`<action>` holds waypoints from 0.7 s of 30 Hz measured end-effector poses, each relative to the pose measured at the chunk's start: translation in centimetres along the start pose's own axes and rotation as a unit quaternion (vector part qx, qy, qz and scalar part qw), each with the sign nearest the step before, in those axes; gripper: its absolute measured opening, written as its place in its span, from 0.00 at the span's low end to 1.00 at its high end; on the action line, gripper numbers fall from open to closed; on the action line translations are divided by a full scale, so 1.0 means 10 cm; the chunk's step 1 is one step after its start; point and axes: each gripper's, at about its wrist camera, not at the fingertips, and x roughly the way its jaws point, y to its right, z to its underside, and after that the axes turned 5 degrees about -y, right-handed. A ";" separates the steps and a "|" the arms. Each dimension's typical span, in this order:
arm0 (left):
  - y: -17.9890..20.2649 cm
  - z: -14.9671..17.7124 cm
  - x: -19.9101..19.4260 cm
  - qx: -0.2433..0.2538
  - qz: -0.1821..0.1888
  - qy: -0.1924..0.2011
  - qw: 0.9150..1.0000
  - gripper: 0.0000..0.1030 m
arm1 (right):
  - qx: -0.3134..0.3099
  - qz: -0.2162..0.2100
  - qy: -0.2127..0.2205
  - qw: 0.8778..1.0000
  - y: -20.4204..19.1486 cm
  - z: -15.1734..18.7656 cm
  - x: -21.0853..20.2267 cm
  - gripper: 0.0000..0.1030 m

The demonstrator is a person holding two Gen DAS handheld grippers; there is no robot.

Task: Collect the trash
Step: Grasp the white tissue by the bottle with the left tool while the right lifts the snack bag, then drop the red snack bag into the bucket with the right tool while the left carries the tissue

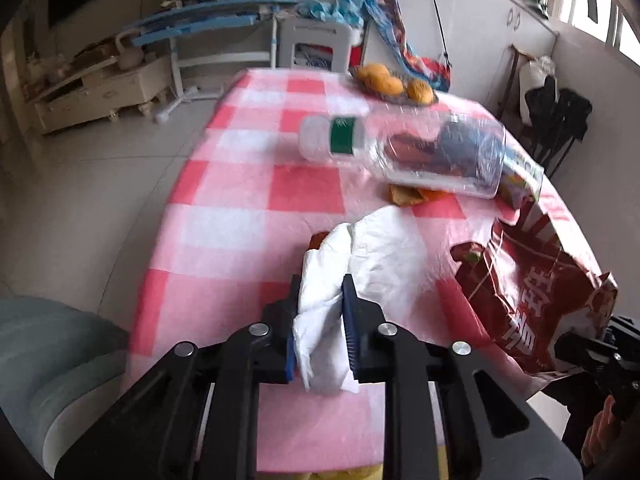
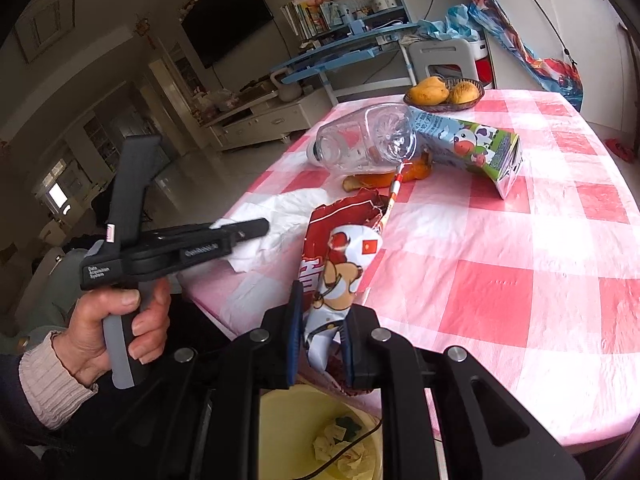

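One hand-held gripper [image 2: 256, 224], "Data Acquisition System"

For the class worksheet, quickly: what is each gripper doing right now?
Left gripper: closed on the white tissue.
Right gripper: closed on the red snack bag, above the yellow bin.

Pink-and-white checked tablecloth [image 2: 520, 264], white tissue [image 1: 360, 264], red snack bag [image 1: 532, 296], yellow bin [image 2: 288, 432], cow-print carton [image 2: 468, 144]

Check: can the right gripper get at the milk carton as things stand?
Probably not yet: the right gripper has its jaws shut on the red snack bag. The path over the table to the milk carton looks otherwise free.
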 end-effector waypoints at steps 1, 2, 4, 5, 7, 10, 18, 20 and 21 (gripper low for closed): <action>-0.04 0.01 -0.05 -0.005 0.008 0.005 1.000 0.18 | 0.000 -0.001 0.001 1.000 0.00 0.00 -0.01 0.17; -0.06 0.01 -0.08 -0.010 0.012 0.008 1.000 0.18 | -0.001 -0.003 0.002 1.000 -0.01 0.01 -0.02 0.17; -0.12 0.03 -0.10 -0.014 0.009 0.007 1.000 0.18 | -0.004 -0.005 0.005 1.000 -0.03 0.01 -0.03 0.17; -0.13 0.04 -0.11 -0.015 0.010 0.006 1.000 0.18 | -0.006 -0.007 0.006 1.000 -0.03 0.02 -0.04 0.17; -0.13 0.07 -0.10 -0.002 0.005 0.001 1.000 0.18 | -0.011 -0.009 0.005 1.000 -0.05 0.02 -0.05 0.17; -0.08 0.15 -0.09 0.025 -0.021 -0.004 0.999 0.28 | -0.013 -0.008 0.001 1.000 -0.05 0.06 -0.05 0.17; 0.34 0.40 -0.36 0.142 -0.077 0.064 0.985 0.08 | -0.011 -0.010 0.000 1.000 -0.04 0.07 -0.04 0.17; 0.52 0.49 -0.40 0.192 -0.098 0.080 0.973 0.04 | -0.012 -0.010 0.001 1.000 -0.04 0.07 -0.03 0.17; 0.61 0.55 -0.42 0.216 -0.108 0.089 0.966 0.03 | -0.011 -0.010 0.001 1.000 -0.04 0.07 -0.03 0.17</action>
